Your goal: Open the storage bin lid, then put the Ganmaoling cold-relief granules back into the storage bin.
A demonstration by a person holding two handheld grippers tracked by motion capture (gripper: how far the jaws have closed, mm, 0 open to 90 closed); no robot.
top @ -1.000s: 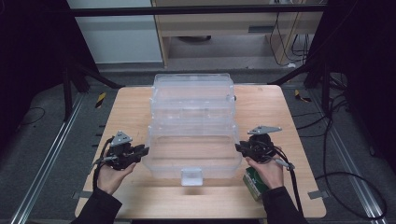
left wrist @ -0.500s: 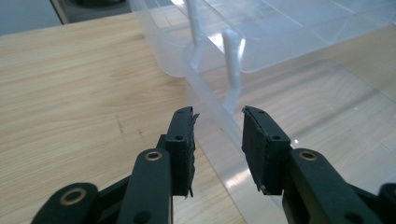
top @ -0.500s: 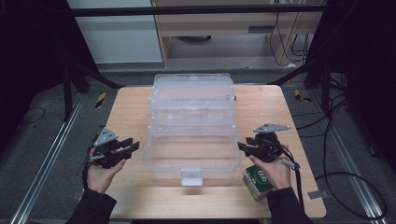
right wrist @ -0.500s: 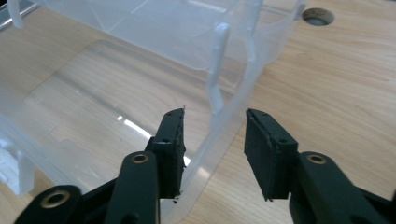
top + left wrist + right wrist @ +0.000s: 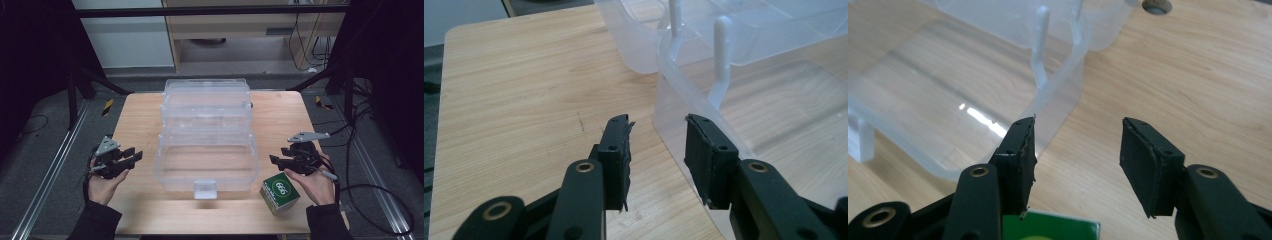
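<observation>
From the high view, both my tongs, left (image 5: 131,156) and right (image 5: 278,161), had drawn back from the clear box (image 5: 206,145) mid-worktop (image 5: 140,115) since a second earlier; in the left gripper view the jaws had just been opening, nothing between them; the right gripper view showed the same, so I judged the box released, with the green carton (image 5: 280,193) next.

Two black jaws of the right gripper (image 5: 1077,150) rise from the bottom edge, standing apart with bare wood between them — they have just been opening, and nothing sits between the pads. Beyond the left jaw, a clear plastic box (image 5: 973,85) spreads across the upper left, its rounded corner just behind that jaw's tip. The box rests on a light wooden table (image 5: 1188,75). Below the box, at the bottom edge under the left jaw, a green box top (image 5: 1058,227) peeks in.
</observation>
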